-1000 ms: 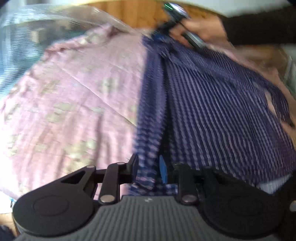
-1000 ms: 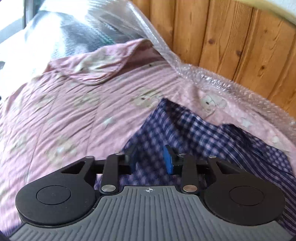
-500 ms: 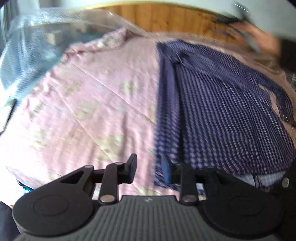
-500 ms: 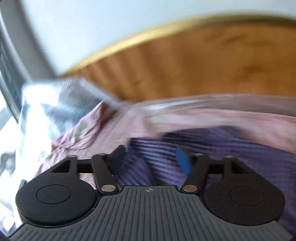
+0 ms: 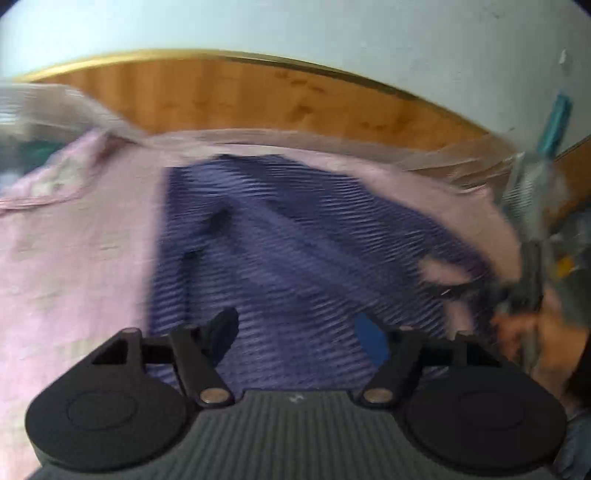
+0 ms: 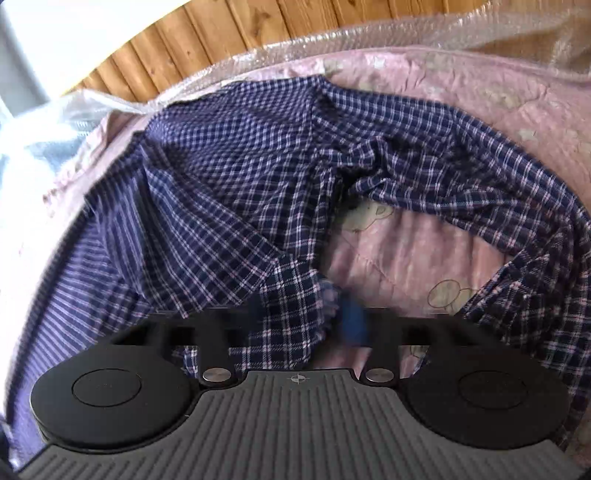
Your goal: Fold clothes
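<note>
A navy and white checked shirt lies spread on a pink bedsheet, its long sleeve curving off to the right. My right gripper has its jaws around a sleeve cuff; the fingers are motion-blurred, so contact is unclear. In the left wrist view the shirt is blurred, and my left gripper is wide open and empty above its near part. The other hand and gripper show blurred at the right.
A wooden headboard runs along the back, with clear bubble wrap along the bed's far edge. A pale wall is above. A crumpled pink pillowcase lies at the far left.
My left gripper let go of the shirt edge, opened wide and tilted up toward the headboard. My right gripper swung from the far corner down onto the sleeve cuff.
</note>
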